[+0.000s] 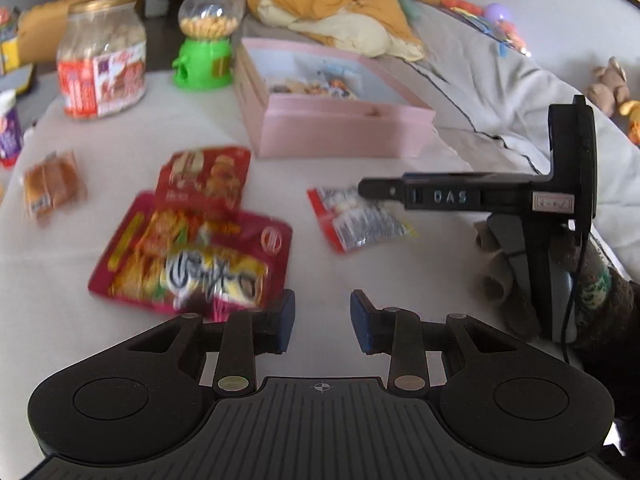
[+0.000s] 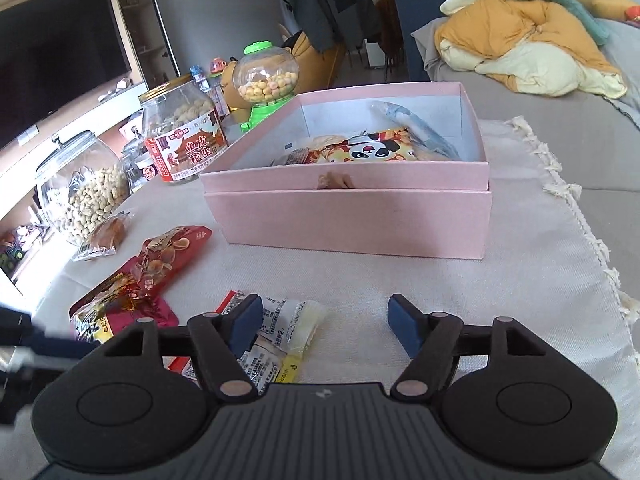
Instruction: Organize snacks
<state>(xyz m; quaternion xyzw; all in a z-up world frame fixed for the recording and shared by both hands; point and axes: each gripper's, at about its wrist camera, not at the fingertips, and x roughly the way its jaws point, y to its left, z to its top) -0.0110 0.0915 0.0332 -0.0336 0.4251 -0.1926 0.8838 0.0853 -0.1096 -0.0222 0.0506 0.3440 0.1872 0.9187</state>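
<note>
Right now both grippers are released and hold nothing: your left gripper [image 1: 322,316] hovers over bare cloth, and your right gripper [image 2: 324,326] has its jaws spread wide with the small white packet [image 2: 280,336] lying just under its left finger.

That packet is thin, crinkly film with a red end, so judge it light, limp and a bit slippery. It will likely fold if you pinch the middle; take it by a sealed edge, where the film is flatter and stiffer. The big red bag [image 1: 188,256] looks puffier and heavier, with loose contents that may crush, so grip its top seam gently. A darker red pouch [image 1: 202,178] lies partly tucked against it, and a small clear-wrapped cake [image 1: 52,188] sits well apart to the left.

By count, four loose snacks lie on the counter [image 1: 320,256]. One pink box [image 2: 348,216] stands open beyond them, with several packets already inside; their number is hard to tell. Behind are one labelled peanut jar [image 2: 184,136], one big glass jar [image 2: 80,192] and one green candy dispenser [image 2: 266,80].
</note>
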